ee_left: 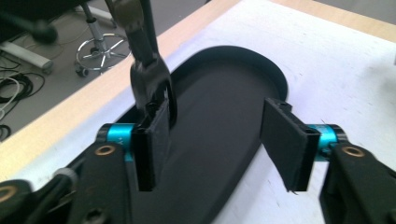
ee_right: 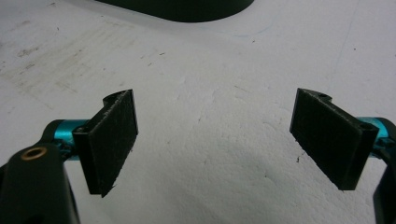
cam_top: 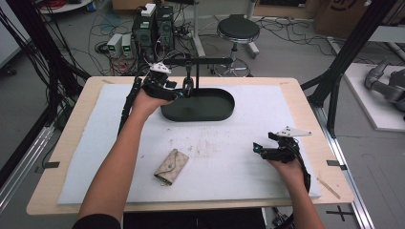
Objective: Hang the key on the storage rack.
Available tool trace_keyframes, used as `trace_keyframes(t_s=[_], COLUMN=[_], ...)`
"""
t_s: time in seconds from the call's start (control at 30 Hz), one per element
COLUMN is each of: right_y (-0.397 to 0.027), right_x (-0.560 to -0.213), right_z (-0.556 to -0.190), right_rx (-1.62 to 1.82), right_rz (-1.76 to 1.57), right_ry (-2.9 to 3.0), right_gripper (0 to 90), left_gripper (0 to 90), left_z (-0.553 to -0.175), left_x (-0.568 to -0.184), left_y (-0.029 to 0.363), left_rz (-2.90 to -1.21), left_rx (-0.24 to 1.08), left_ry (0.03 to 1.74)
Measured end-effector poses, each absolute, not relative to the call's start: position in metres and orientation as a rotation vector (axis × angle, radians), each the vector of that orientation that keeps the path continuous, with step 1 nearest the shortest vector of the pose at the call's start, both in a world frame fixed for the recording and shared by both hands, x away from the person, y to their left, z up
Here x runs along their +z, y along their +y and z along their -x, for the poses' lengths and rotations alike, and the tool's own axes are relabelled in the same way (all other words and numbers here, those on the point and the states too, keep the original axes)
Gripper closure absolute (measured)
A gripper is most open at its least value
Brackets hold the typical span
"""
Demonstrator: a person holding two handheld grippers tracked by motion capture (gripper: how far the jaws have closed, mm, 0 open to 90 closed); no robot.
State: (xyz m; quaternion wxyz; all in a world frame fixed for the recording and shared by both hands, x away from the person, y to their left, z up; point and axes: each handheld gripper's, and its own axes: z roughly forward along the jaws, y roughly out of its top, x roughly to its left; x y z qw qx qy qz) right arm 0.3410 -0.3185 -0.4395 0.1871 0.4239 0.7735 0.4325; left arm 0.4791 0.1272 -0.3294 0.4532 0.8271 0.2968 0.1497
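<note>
High view: left gripper (cam_top: 184, 92) agape beside stand's clip (cam_top: 188, 88).

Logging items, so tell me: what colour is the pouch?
Beige, finely patterned; the pouch shows best in the high view.

Matt black tray (cam_top: 210, 112); white foam mat (cam_top: 239, 152), scuffed; wooden table (cam_top: 305, 102).

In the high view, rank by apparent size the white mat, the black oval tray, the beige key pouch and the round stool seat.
1. white mat
2. black oval tray
3. round stool seat, though it stands farther away, so its rank against the pouch is unsure
4. beige key pouch
</note>
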Motion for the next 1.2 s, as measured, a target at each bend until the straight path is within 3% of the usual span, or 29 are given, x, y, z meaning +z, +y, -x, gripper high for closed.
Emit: trace_keyframes(t_s=[0.73, 1.2], right_y=[-0.319, -0.318], right_x=[-0.441, -0.442], right_z=[-0.344, -0.344], right_rx=[1.207, 1.196], right_rz=[-1.197, -1.209], right_ry=[2.166, 2.167], right_gripper=[15.5, 15.4], left_gripper=[29.5, 24.4], left_z=[-0.396, -0.363], left_x=[-0.378, -0.407], left_y=[0.176, 0.193], left_rz=[-2.008, -1.971], left_rx=[0.316, 0.315], left_ry=[0.710, 0.749])
